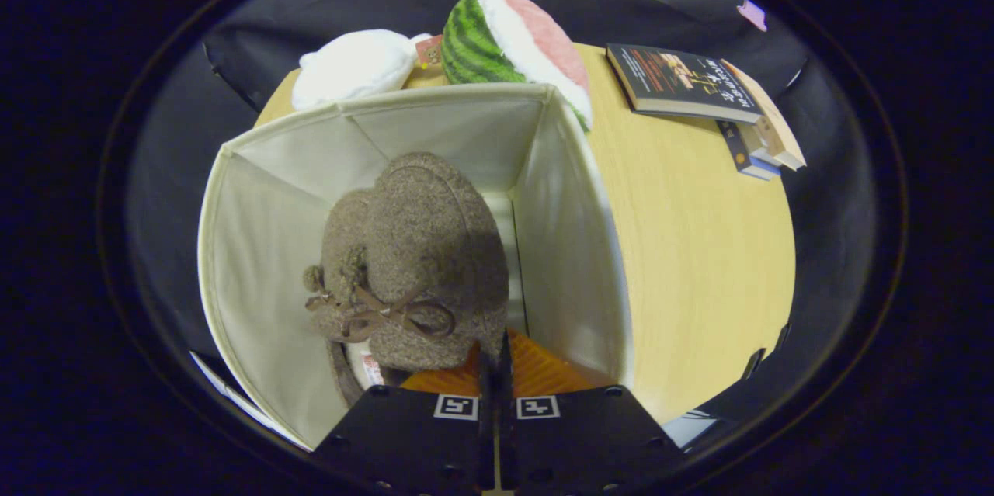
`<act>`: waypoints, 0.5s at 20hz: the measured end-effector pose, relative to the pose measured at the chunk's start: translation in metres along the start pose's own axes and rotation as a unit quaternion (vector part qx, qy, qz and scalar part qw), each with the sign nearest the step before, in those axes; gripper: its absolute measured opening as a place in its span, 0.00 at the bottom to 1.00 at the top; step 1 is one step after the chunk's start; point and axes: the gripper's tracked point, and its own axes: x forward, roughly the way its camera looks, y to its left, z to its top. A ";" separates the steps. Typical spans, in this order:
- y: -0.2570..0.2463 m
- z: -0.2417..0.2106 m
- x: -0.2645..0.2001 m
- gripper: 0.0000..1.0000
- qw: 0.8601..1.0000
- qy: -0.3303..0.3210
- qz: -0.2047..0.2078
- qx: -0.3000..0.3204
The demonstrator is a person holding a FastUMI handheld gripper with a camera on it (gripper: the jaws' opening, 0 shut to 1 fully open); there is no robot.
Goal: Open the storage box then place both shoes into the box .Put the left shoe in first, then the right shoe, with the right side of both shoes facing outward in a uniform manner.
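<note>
Brown felt shoe (pixel 415 263), with a bow at its collar, is seen inside the open cream fabric storage box (pixel 264 248), toe pointed down toward the box floor. Gripper (pixel 495 372) is held over the box just behind the shoe's heel; its fingers are drawn together with almost no gap, whether they pinch the heel cannot be told. Box is set on a wooden table (pixel 699 248). Beyond the box, a white plush (pixel 353 65) and a watermelon-slice plush (pixel 512 38) are placed; beside it, stacked books (pixel 699 92) are laid.

- A watermelon-slice plush toy (pixel 512 42) beside a white plush (pixel 355 65) on a wooden table (pixel 699 248).
- Stacked books (pixel 703 96) near the table's edge.
</note>
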 end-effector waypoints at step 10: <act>0.004 -0.013 -0.027 0.29 1.000 -0.013 0.023 0.001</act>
